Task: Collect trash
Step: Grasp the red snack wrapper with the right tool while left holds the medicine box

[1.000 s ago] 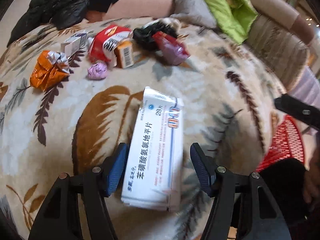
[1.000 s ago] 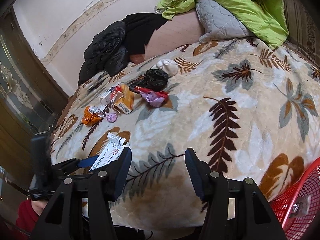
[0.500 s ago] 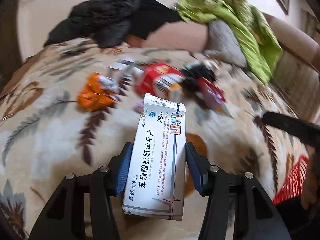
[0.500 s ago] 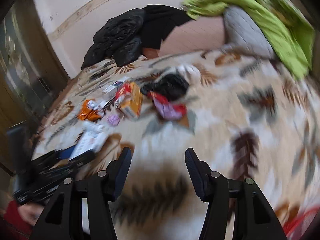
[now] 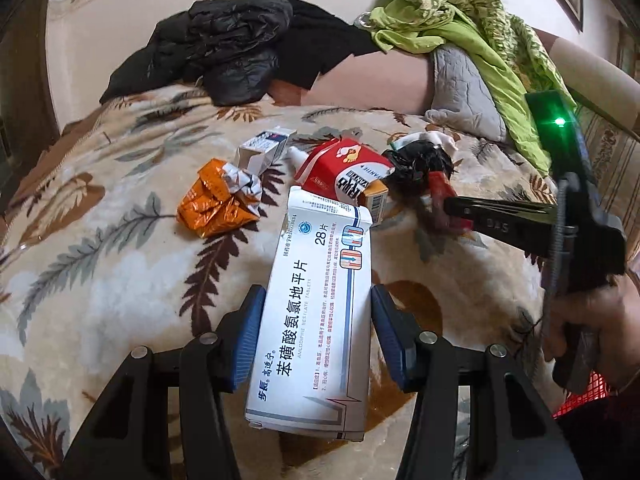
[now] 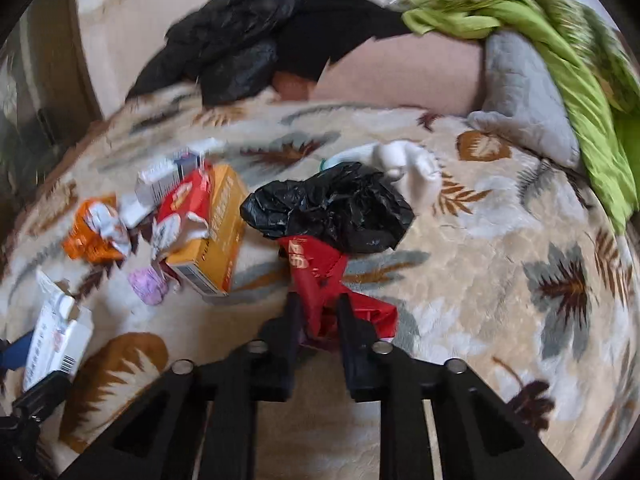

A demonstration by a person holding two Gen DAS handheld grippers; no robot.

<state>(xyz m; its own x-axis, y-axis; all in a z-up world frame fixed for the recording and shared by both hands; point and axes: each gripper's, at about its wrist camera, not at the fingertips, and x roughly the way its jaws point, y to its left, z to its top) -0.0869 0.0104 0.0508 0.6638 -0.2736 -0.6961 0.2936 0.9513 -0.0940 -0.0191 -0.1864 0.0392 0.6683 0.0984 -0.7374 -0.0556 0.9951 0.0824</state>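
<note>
From my left wrist camera, my left gripper [image 5: 318, 336] holds the white medicine box [image 5: 316, 316] by its two long sides. The blue fingers [image 5: 248, 336] press flat on the cardboard, so the box stands out straight ahead of me, lifted off the bed [image 5: 100, 248]. I grip it near the bottom end because the top flap is torn open and would fold. Behind it the other trash lies in one group on the blanket: the orange foil wrapper [image 5: 218, 204], a small grey-white carton [image 5: 262, 150], a red and white box [image 5: 346, 174] and a black plastic bag [image 5: 420, 166]. At the right my other hand [image 5: 592, 320] reaches its tool to the red wrapper [image 5: 444, 200] beside the black bag. A corner of the red basket [image 5: 580, 398] shows at the lower right, under that hand — I judge this is where the trash should go.

From my right wrist camera, my right gripper [image 6: 318, 312] has just been closing, and now its fingers [image 6: 290, 320] are nearly together with the thin red wrapper [image 6: 320, 276] pinched between them. The wrapper is soft plastic, so a small fold is enough to hold. Its upper end touches the edge of the black plastic bag [image 6: 332, 212], and the white object [image 6: 404, 164] behind is too blurred to name. To the left lie the yellow box [image 6: 218, 236] and a small purple ball of paper [image 6: 148, 284], both apart from my fingers. The medicine box [image 6: 56, 340] is at the far left edge, in my left tool.

Both hands carry one piece — the basket comes next, I think.
</note>
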